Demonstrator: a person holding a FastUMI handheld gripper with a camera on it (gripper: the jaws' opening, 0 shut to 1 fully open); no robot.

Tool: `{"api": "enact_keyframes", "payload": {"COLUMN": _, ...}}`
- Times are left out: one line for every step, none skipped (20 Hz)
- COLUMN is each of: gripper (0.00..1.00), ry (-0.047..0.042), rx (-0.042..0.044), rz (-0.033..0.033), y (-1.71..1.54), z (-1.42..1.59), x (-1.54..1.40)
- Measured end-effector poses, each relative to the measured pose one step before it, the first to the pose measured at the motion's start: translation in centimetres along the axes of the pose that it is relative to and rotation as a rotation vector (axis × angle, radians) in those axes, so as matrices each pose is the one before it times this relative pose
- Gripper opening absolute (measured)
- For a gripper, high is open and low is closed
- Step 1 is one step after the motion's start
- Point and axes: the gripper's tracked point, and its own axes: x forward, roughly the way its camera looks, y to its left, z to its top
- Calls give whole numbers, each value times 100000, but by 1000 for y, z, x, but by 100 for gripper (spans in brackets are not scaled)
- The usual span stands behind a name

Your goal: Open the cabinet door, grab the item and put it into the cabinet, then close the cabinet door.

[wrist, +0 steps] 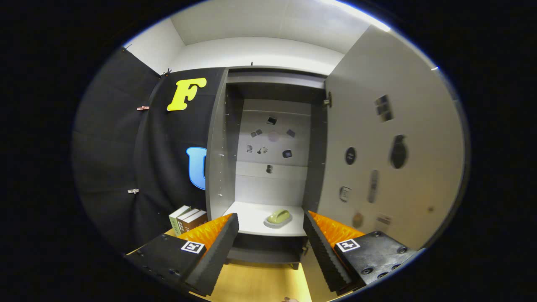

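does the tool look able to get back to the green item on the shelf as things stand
Probably yes: the door is swung wide open, the tool is open, and the green item lies on the shelf just beyond its fingers with nothing between.

place: test booth | cues: black cloth wall (126, 167), grey cabinet (218, 167), wooden table (260, 281)

Tongs (271, 239) had two wedge-shaped fingers (212, 256), set wide apart with nothing between them. Inner faces carried ribbed, sawtooth-textured padding running full length. Each finger mounted on blocky matte housing (371, 253) with rounded corners. Square black-and-white fiducial marker (193, 246) sat on top of left housing, matching marker (348, 245) on right one. Right housing showed several recessed round screws (367, 270) along outer edge; left housing showed smaller screw heads, faint in shadow.
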Motion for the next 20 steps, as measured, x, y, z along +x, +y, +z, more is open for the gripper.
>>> {"api": "enact_keyframes", "payload": {"gripper": 98, "ry": 1013, "rx": -1102, "rz": -3599, "y": -1079, "z": -333, "x": -1928}}
{"api": "enact_keyframes", "payload": {"gripper": 98, "ry": 982, "rx": 61, "rz": -2779, "y": -1138, "z": -160, "x": -2996}}
{"api": "enact_keyframes", "payload": {"gripper": 98, "ry": 1352, "rx": 815, "rz": -2096, "y": -1014, "z": -234, "x": -2197}}
{"api": "enact_keyframes", "payload": {"gripper": 98, "ry": 1032, "rx": 764, "rz": -1790, "y": -1050, "z": -357, "x": -1759}}
{"api": "enact_keyframes", "payload": {"gripper": 98, "ry": 944, "rx": 350, "rz": -1974, "y": -1363, "z": -304, "x": -1527}}
{"api": "enact_keyframes", "payload": {"gripper": 98, "ry": 1036, "rx": -182, "rz": -2363, "y": -1730, "z": -494, "x": -938}}
{"api": "enact_keyframes", "payload": {"gripper": 98, "ry": 1155, "rx": -334, "rz": -2675, "y": -1655, "z": -614, "x": -662}}
{"api": "enact_keyframes", "payload": {"gripper": 98, "ry": 1076, "rx": 12, "rz": -2360, "y": -1769, "z": -516, "x": -510}}
{"api": "enact_keyframes", "payload": {"gripper": 98, "ry": 493, "rx": 556, "rz": -1338, "y": -1528, "z": -309, "x": -332}}
{"api": "enact_keyframes", "payload": {"gripper": 98, "ry": -22, "rx": 954, "rz": -141, "y": -1316, "z": -54, "x": -200}}
{"api": "enact_keyframes", "payload": {"gripper": 98, "ry": -428, "rx": 854, "rz": 1321, "y": -980, "z": -214, "x": 88}}
{"api": "enact_keyframes", "payload": {"gripper": 98, "ry": 100, "rx": 389, "rz": 1581, "y": -1071, "z": -410, "x": 261}}
{"api": "enact_keyframes", "payload": {"gripper": 98, "ry": 1390, "rx": -115, "rz": 1464, "y": -1252, "z": -495, "x": 596}}
{"api": "enact_keyframes", "payload": {"gripper": 98, "ry": 1403, "rx": -343, "rz": 1327, "y": -1229, "z": -560, "x": 432}}
{"api": "enact_keyframes", "payload": {"gripper": 98, "ry": -419, "rx": -174, "rz": 1432, "y": -1150, "z": -88, "x": 491}}
{"api": "enact_keyframes", "payload": {"gripper": 98, "ry": -609, "rx": 705, "rz": 1449, "y": -1038, "z": 205, "x": 539}}
{"api": "enact_keyframes", "payload": {"gripper": 98, "ry": -680, "rx": 1559, "rz": 2447, "y": -665, "z": 117, "x": 531}}
{"api": "enact_keyframes", "payload": {"gripper": 98, "ry": -885, "rx": 1987, "rz": 3187, "y": -347, "z": 116, "x": 603}}
{"api": "enact_keyframes", "payload": {"gripper": 98, "ry": -681, "rx": 1648, "rz": 3415, "y": -235, "z": -134, "x": 756}}
{"api": "enact_keyframes", "payload": {"gripper": 98, "ry": -350, "rx": 676, "rz": 3186, "y": -358, "z": -60, "x": 725}}
